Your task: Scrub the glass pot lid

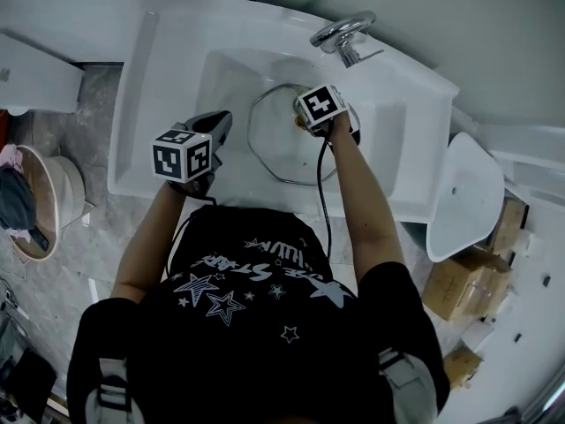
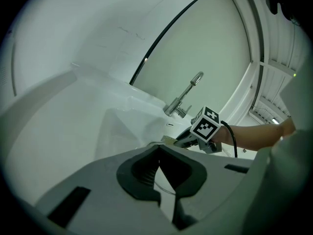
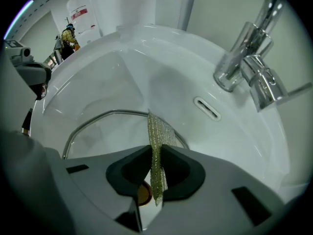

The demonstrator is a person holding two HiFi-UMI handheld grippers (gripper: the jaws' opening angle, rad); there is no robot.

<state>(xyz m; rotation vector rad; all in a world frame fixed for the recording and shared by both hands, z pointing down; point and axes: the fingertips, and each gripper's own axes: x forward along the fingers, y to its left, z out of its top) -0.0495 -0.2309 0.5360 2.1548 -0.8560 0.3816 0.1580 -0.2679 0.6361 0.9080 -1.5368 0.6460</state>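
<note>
Dark rubber pads of the right tongs (image 3: 155, 168) fill the foreground of the right gripper view, clamped flat on a scrub cloth (image 3: 156, 146), a thin strip of glittery yellow-green mesh that stands on edge and sticks out past the tips. Just beyond it lies the glass pot lid (image 3: 112, 136), clear, with a thin metal rim, flat on the bottom of the basin (image 3: 122, 67). A small brownish round part shows below the pads; what it is cannot be told.

From the head view the cloth is hidden under the marker cube of the right tongs (image 1: 311, 122), which sit over the far right part of the lid (image 1: 274, 140); only here does the whole outline of the rim show, roundish and slightly faceted. The left tongs (image 1: 216, 129) hover at the basin's near left side, beside the lid.

Only the left gripper view shows the left tongs (image 2: 159, 168) closely: tips together, a narrow wedge of gap behind them, nothing held.

White and glossy, the basin (image 1: 159, 78) has sloping walls, a chrome faucet (image 1: 344, 34) and an oval overflow slot (image 3: 208, 107). Cardboard boxes (image 1: 459, 290) stand at the right.
</note>
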